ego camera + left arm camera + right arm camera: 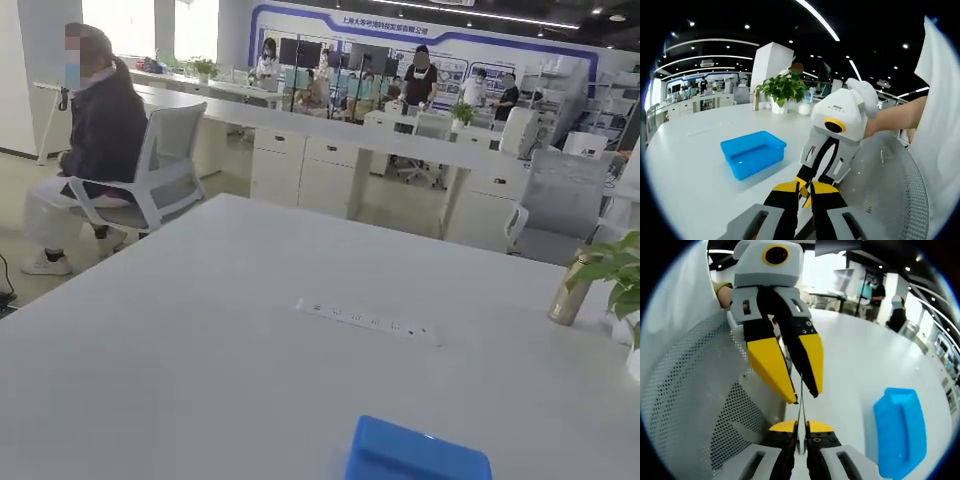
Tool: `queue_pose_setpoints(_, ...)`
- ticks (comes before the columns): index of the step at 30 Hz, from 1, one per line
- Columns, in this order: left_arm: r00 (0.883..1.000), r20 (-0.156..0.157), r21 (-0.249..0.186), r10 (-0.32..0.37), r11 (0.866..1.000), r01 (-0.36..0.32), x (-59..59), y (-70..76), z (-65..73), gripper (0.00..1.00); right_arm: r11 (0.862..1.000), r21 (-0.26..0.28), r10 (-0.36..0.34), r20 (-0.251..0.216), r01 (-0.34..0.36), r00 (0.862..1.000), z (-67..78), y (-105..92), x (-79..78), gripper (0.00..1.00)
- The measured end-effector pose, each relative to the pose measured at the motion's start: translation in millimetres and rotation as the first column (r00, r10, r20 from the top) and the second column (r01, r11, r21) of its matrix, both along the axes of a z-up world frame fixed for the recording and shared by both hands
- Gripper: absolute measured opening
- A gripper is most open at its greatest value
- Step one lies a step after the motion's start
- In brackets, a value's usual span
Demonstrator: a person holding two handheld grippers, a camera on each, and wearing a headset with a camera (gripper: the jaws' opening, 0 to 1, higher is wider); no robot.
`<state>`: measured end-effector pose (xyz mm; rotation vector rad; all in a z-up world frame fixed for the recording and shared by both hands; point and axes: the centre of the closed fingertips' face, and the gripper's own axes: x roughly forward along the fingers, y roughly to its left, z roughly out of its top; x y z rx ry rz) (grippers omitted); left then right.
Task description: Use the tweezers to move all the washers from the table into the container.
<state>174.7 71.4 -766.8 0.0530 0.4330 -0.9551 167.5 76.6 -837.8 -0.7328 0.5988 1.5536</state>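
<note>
Looks barely started: right gripper [800, 429] pinches the tweezers [800, 412], left gripper [805, 397] jaws slightly parted and holding nothing, blue container [752, 152] looks empty.

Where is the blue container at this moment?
The blue container sits on the white table at the bottom edge of the head view, right of centre, nearer than the socket strip.
</note>
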Motion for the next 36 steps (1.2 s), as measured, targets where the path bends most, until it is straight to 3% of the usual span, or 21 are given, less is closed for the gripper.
queue_pose_setpoints(10, 1.000, 0.009, 0.049, -0.005, 0.999, 0.004, -0.1, 2.6, -5.6, 0.02, 1.000, -0.019, -0.010, 0.020, 0.011, 1.000, -3.1, -11.6, 2.3, 0.03)
queue_pose_setpoints(14, 1.000, -0.009, 0.068, -0.016, 0.998, 0.017, -1.6, 2.1, -10.4, 0.05, 0.999, -0.034, -0.008, 0.030, 0.009, 1.000, -4.4, -16.2, 4.5, 0.03)
queue_pose_setpoints(22, 0.999, 0.006, 0.092, -0.033, 0.995, 0.032, -2.7, 2.1, -12.3, 0.00, 0.999, -0.047, 0.017, 0.039, -0.015, 0.999, -5.8, -17.5, 3.7, 0.03)
queue_pose_setpoints(26, 0.998, -0.016, 0.115, -0.061, 0.991, 0.062, -7.2, 0.8, -16.7, 0.00, 0.998, -0.052, 0.020, 0.035, -0.019, 0.999, -8.0, -19.2, 3.9, 0.04)
queue_pose_setpoints(29, 0.989, -0.048, 0.213, -0.139, 0.966, 0.146, -17.0, -2.3, -27.1, 0.00, 0.997, -0.074, 0.026, 0.039, -0.023, 0.999, -11.5, -22.7, 4.0, 0.06)
queue_pose_setpoints(31, 0.973, -0.029, 0.338, -0.228, 0.914, 0.224, -21.5, -3.6, -34.0, 0.00, 0.995, -0.090, 0.036, 0.036, -0.032, 0.999, -16.9, -25.6, 1.4, 0.07)
queue_pose_setpoints(32, 0.963, -0.030, 0.415, -0.267, 0.873, 0.255, -21.9, -1.0, -39.8, 0.00, 0.995, -0.091, 0.036, 0.039, -0.033, 0.999, -18.0, -25.8, 0.6, 0.07)
queue_pose_setpoints(33, 0.953, -0.033, 0.460, -0.301, 0.842, 0.282, -21.9, 0.0, -43.9, 0.00, 0.995, -0.097, 0.037, 0.036, -0.033, 0.999, -18.6, -26.7, -1.7, 0.06)
queue_pose_setpoints(35, 0.938, -0.048, 0.483, -0.343, 0.814, 0.322, -20.8, -2.4, -48.9, 0.00, 0.994, -0.107, 0.019, 0.041, -0.014, 0.999, -21.6, -29.3, -0.7, 0.06)
queue_pose_setpoints(36, 0.936, -0.060, 0.482, -0.346, 0.811, 0.331, -19.5, -2.7, -50.2, 0.00, 0.994, -0.105, 0.002, 0.039, 0.002, 0.999, -22.0, -30.1, 0.1, 0.06)
